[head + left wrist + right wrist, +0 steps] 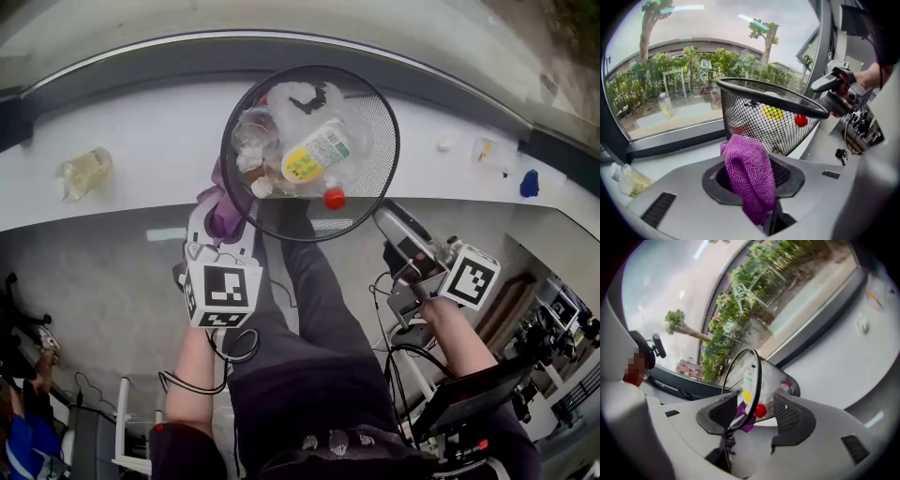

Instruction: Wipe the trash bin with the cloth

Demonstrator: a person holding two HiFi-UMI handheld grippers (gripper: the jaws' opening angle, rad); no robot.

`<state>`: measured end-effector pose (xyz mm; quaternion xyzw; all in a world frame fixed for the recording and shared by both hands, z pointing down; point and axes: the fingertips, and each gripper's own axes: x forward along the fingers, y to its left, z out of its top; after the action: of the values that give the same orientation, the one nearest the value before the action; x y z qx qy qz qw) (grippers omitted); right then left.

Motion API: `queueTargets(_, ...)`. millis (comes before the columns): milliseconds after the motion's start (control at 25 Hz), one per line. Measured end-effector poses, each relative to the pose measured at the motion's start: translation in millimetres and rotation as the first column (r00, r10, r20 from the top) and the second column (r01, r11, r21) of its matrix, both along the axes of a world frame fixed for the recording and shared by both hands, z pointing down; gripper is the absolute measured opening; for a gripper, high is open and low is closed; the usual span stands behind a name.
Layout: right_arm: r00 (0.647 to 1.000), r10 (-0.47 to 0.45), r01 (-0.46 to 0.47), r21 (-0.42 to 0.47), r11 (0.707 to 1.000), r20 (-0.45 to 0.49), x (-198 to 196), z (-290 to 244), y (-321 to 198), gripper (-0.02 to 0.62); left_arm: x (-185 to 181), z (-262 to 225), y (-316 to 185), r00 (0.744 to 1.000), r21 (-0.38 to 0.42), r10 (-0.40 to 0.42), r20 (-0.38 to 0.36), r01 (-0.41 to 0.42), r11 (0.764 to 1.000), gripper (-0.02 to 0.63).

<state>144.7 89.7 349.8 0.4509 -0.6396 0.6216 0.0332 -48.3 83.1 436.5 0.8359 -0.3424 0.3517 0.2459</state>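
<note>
left gripper [752,185] is clamped on the purple cloth [747,164], pressed against the mesh trash bin [366,187] at the white worktop [150,141] edge; right gripper [757,420] jaws wide, bin rim between them, not pinched

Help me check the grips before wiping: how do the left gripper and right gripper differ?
The left gripper is shut on the purple cloth; the right gripper is open, gripping nothing. The left gripper's fingers enclose cloth, at the trash bin's outer mesh; the right gripper's fingers straddle the bin's rim. Both are at the bin's near side.
</note>
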Motion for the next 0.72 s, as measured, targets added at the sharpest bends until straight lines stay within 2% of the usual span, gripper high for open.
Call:
queueTargets(120,0.985,-0.112,0.132,0.147,0.98,-0.134,23.0,-18.1,-46.0,0.218,-10.4,0.9,-19.6,0.999,0.045,0.007,0.04,-0.009,0.999,0.12)
queueTargets(200,0.965,-0.181,0.218,0.197,0.956,-0.192,17.3,-20.7,-75.6,0.218,-14.3,1.1,-29.1,0.997,0.076,0.038,0.072,-0.043,0.996,0.12)
queueTargets(280,0.933,-0.262,0.309,0.178,0.934,-0.246,7.3,-10.8,-92.2,0.218,-19.2,0.4,-37.6,0.992,0.104,0.065,0.111,-0.076,0.992,0.12)
queueTargets(400,0.881,-0.378,0.419,0.096,0.903,-0.283,-1.7,11.4,-97.3,0.215,-23.8,-3.9,-49.1,0.989,0.132,0.06,0.135,-0.078,0.988,0.12)
queueTargets(440,0.883,-0.385,0.42,0.082,0.904,-0.269,-3.6,16.1,-95.0,0.165,-24.9,-5.0,-50.7,0.989,0.14,0.059,0.139,-0.078,0.987,0.118)
queueTargets(480,0.9,-0.366,0.394,0.083,0.915,-0.235,-5.5,18.2,-93.1,0.109,-26.0,-5.5,-50.9,0.988,0.145,0.061,0.142,-0.082,0.986,0.119)
queueTargets(520,0.931,-0.318,0.337,0.089,0.937,-0.183,-6.4,18.7,-91.9,0.095,-26.6,-5.5,-49.4,0.988,0.147,0.067,0.142,-0.088,0.985,0.118)
queueTargets(600,0.986,-0.155,0.159,0.071,0.985,-0.059,-2.6,20.1,-88.1,0.087,-24.1,-6.2,-39.6,0.988,0.132,0.087,0.125,-0.104,0.986,0.118)
queueTargets(640,0.997,-0.073,0.073,0.05,0.996,-0.012,-0.2,20.5,-83.7,0.088,-20.2,-8.2,-31.2,0.989,0.118,0.101,0.106,-0.113,0.987,0.118)
queueTargets(720,0.999,0.04,-0.041,0.009,0.999,0.033,0.8,18.8,-68.5,0.089,-9.0,-15.7,-10.5,0.99,0.092,0.124,0.068,-0.13,0.987,0.118)
